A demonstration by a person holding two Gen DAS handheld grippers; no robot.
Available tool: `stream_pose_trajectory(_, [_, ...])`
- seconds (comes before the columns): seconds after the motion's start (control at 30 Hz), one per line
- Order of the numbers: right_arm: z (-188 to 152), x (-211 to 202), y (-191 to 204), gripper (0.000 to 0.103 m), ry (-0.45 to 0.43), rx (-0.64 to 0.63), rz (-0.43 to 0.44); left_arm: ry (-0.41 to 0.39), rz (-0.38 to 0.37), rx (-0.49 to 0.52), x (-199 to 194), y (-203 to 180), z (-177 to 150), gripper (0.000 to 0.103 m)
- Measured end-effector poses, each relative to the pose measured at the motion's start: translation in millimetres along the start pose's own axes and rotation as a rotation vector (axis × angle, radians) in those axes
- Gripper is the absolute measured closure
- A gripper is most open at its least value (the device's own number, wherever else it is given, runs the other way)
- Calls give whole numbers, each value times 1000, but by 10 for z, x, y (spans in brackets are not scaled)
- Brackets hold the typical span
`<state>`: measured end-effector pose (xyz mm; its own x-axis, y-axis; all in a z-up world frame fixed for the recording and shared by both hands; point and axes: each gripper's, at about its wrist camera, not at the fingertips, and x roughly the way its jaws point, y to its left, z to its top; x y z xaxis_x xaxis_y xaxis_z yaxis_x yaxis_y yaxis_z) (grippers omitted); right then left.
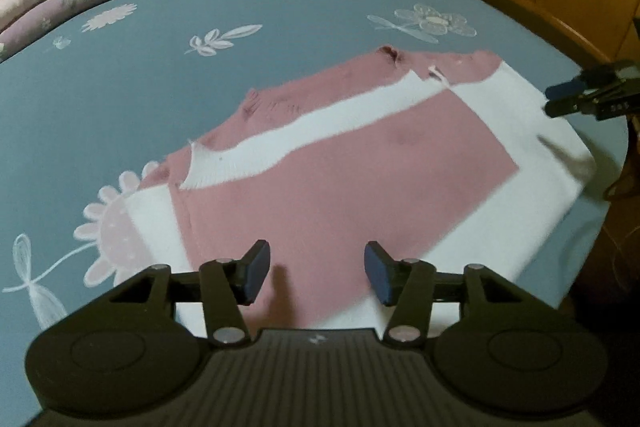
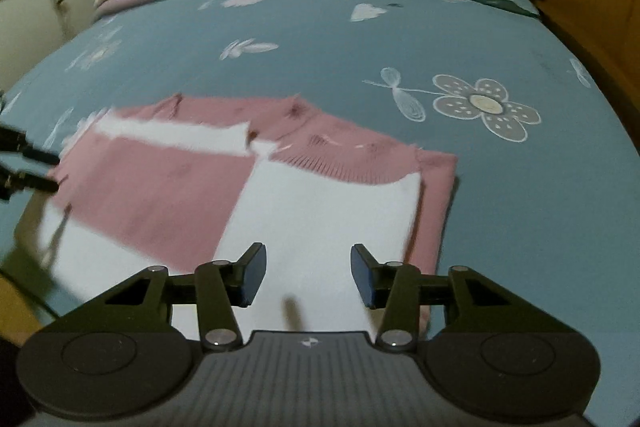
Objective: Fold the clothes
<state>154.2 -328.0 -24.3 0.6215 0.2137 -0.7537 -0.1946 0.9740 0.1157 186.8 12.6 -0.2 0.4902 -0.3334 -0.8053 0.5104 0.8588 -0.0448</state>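
The pink-and-white sweater (image 1: 352,163) lies flat on the blue floral bedsheet (image 1: 160,75), partly folded, its sleeves laid across the body and its near hem close to the bed's edge. The left gripper (image 1: 316,273) hovers above the sweater's near pink part, jaws apart and holding nothing. The right gripper (image 2: 306,275) hangs over the sweater's white panel, also spread and empty. The knit looks soft and loose, so pinching only the top layer could drag a crossed sleeve out of place. Uneven lifts from the two sides would likely skew the fold, and a pull toward the near edge might slide the sweater off the sheet.
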Motion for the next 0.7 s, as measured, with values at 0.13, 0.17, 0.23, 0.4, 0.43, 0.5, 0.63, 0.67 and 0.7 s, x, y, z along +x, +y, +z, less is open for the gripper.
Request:
stream_pose_trajectory(0.13, [-72, 202, -131, 52, 7, 123, -36, -2, -13, -20, 181, 29, -21, 49])
stream_pose_trajectory(0.17, [-95, 221, -161, 52, 5, 152, -38, 18, 4, -33, 236, 66, -42, 49])
stream_pose_trajectory(0.23, [-135, 254, -216, 52, 1, 208, -42, 24, 5, -53, 269, 133, -61, 47])
stream_pose_trajectory(0.4, [-74, 278, -67, 48, 13, 188, -90, -69, -28, -43, 101, 122, 159, 48])
stream_pose_trajectory(0.43, [-66, 291, -32, 45, 17, 179, -99, -87, -82, -56, 114, 110, 204, 48])
stream_pose_trajectory(0.5, [-59, 314, 0, 42, 20, 173, -105, -96, -167, -70, 193, 88, 265, 47])
stream_pose_trajectory(0.63, [-43, 349, 47, 35, 21, 165, -119, -65, -243, -66, 481, 77, 309, 47])
stream_pose_trajectory(0.67, [-41, 352, 58, 35, 21, 163, -122, -59, -226, -58, 570, 97, 306, 47])
stream_pose_trajectory(0.7, [-41, 354, 65, 34, 21, 164, -125, -77, -225, -52, 621, 139, 318, 47])
